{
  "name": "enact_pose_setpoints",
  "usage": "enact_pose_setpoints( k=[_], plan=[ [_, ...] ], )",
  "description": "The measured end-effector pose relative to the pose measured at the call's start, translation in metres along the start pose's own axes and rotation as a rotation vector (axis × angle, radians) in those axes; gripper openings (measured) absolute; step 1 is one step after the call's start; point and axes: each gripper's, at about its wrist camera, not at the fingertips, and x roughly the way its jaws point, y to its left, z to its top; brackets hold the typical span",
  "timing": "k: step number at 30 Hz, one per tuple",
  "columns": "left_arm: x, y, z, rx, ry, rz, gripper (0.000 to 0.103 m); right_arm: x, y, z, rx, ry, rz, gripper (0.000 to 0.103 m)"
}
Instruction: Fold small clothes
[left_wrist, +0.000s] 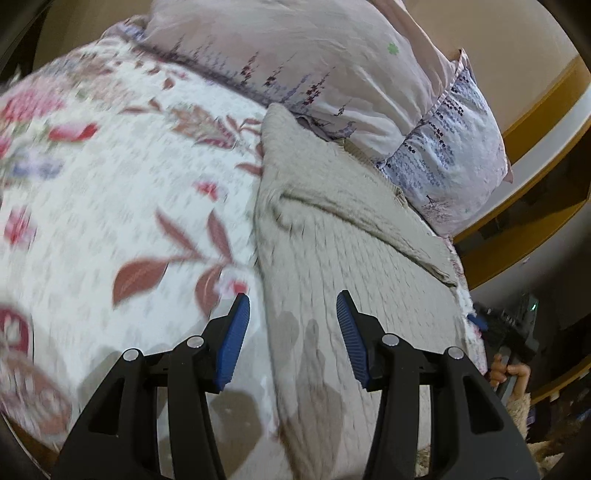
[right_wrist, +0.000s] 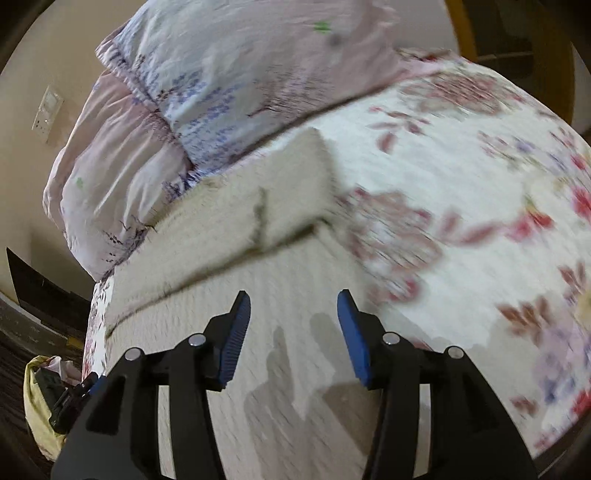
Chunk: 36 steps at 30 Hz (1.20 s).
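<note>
A cream knitted garment (left_wrist: 351, 266) lies on the bed, on top of the flowered bedspread (left_wrist: 110, 192), with its far end just beside the lilac pillows (left_wrist: 295, 66). One part at the far end, probably a sleeve, is already laid across the body and makes a diagonal ridge, so the first fold seems to be done. The near part of the garment is flat and not folded yet, and I judge that most of the folding is left.

The left claw (left_wrist: 293, 330) hangs above the garment's near left edge, its jaws wide apart and holding nothing. The right claw (right_wrist: 293, 330) is also wide and empty, above the near middle of the garment (right_wrist: 288, 266). Both views are blurred.
</note>
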Motion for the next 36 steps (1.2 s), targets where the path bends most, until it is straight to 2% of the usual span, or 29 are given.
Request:
enact_pose_setpoints(
  k=[6, 10, 13, 19, 23, 27, 29, 32, 35, 36],
  plan=[
    [-0.013, -0.001, -0.027, -0.031, 0.03, -0.089, 0.049, -0.019, -0.027, -0.038, 0.042, 0.076, 0.041, 0.049],
    [-0.019, -0.009, -0.045, -0.008, 0.04, -0.122, 0.049, -0.026, -0.036, -0.06, 0.056, 0.094, 0.073, 0.046],
    [-0.02, -0.011, -0.054, -0.018, 0.06, -0.17, 0.049, -0.03, -0.038, -0.07, 0.067, 0.119, 0.127, 0.038],
    [-0.019, -0.012, -0.069, -0.028, 0.096, -0.25, 0.049, -0.032, -0.036, -0.092, 0.065, 0.174, 0.237, 0.034],
    [-0.017, -0.02, -0.078, 0.018, 0.151, -0.293, 0.049, -0.033, -0.034, -0.106, 0.055, 0.214, 0.311, 0.033],
    [-0.016, -0.026, -0.082, 0.052, 0.185, -0.306, 0.047, -0.034, -0.026, -0.113, 0.017, 0.245, 0.333, 0.026],
    [-0.014, -0.028, -0.084, 0.07, 0.211, -0.305, 0.039, -0.035, -0.019, -0.117, -0.027, 0.268, 0.336, 0.024],
    [-0.01, -0.031, -0.085, 0.089, 0.225, -0.283, 0.025, -0.034, -0.006, -0.123, -0.096, 0.289, 0.321, 0.009],
    [-0.007, -0.031, -0.084, 0.093, 0.225, -0.254, 0.01, -0.039, 0.004, -0.122, -0.161, 0.252, 0.293, 0.008],
    [-0.008, -0.031, -0.083, 0.096, 0.22, -0.248, 0.009, -0.041, 0.007, -0.119, -0.172, 0.233, 0.29, 0.007]
  ],
)
